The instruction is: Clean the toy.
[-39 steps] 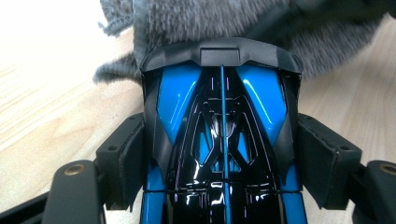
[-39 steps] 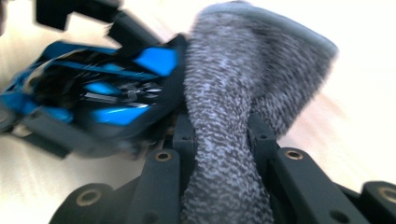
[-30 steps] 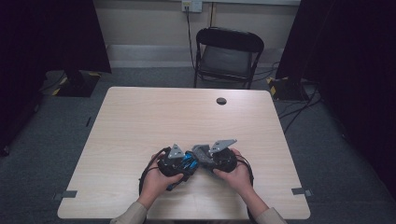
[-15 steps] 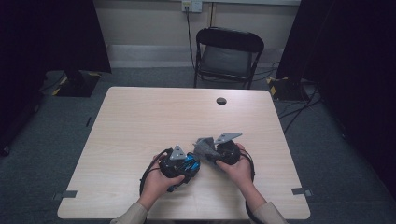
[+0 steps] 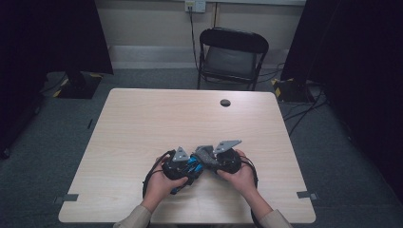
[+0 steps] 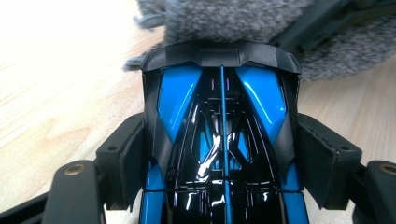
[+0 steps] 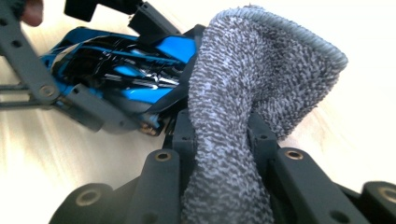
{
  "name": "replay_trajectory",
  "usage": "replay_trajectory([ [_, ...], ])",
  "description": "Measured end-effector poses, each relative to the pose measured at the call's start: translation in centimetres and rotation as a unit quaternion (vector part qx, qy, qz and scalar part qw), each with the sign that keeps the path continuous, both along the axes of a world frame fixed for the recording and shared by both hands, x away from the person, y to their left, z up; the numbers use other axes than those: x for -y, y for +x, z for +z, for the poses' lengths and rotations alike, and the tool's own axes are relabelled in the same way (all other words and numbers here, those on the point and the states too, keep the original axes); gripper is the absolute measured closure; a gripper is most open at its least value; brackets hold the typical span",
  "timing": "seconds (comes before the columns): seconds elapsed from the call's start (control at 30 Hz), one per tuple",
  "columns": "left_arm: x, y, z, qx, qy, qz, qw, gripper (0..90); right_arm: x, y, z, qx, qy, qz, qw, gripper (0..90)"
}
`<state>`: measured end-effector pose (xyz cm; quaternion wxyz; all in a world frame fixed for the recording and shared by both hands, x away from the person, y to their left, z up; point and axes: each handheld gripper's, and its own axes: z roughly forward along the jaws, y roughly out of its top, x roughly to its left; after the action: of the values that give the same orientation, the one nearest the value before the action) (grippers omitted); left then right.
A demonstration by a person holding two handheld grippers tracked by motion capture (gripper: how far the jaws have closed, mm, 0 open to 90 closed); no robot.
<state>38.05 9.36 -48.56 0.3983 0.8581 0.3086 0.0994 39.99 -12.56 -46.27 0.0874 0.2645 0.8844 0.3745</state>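
Wiping hard could push the toy car (image 6: 219, 140) out of your left gripper (image 5: 183, 166), whose jaws clamp its sides low over the table (image 5: 142, 128); your right gripper (image 7: 224, 140) pinches the cloth (image 7: 261, 70) against its end.

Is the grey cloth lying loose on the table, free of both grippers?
No, the right gripper has its jaws clamped on the grey cloth, holding it bunched against the blue toy car.

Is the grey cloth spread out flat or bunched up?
Bunched up: the grey cloth is pinched into a folded wad between the right gripper's jaws, beside the blue toy car.
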Motion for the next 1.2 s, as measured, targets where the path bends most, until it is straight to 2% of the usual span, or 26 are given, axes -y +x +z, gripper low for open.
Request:
replay_trajectory([
  [0.27, 0.2, 0.4, -0.1, -0.003, 0.001, 0.009, 1.0, 25.7, 1.0, -1.0, -0.2, -0.006, 0.013, 0.001, 0.9999, 71.2],
  [0.53, 0.7, 0.8, -0.2, -0.008, 0.008, 0.008, 0.9999, 25.6, 1.8, -1.7, -0.2, -0.012, 0.006, 0.009, 0.9999, 71.1],
  [0.67, 0.9, 1.0, -0.3, -0.007, 0.006, 0.012, 0.9999, 25.7, 2.6, -2.1, 0.1, -0.013, -0.007, 0.019, 0.9997, 71.1],
  [0.8, 1.4, 1.2, -0.3, -0.004, 0.01, 0.009, 0.9999, 25.6, 4.3, -2.4, 0.4, -0.003, -0.009, 0.005, 0.9999, 71.1],
  [0.97, 2.0, 1.4, -0.4, -0.001, 0.014, 0.007, 0.9999, 25.6, 7.0, -2.4, 0.1, 0.004, -0.011, -0.034, 0.9994, 70.7],
  [1.13, 2.7, 1.8, -0.6, -0.004, 0.023, 0.007, 0.9997, 25.6, 8.4, -2.5, -0.8, 0.001, -0.024, -0.051, 0.9984, 70.5],
  [1.2, 3.1, 2.0, -0.8, -0.004, 0.025, 0.007, 0.9996, 25.5, 8.6, -2.5, -1.2, -0.003, -0.021, -0.054, 0.9983, 70.5],
])
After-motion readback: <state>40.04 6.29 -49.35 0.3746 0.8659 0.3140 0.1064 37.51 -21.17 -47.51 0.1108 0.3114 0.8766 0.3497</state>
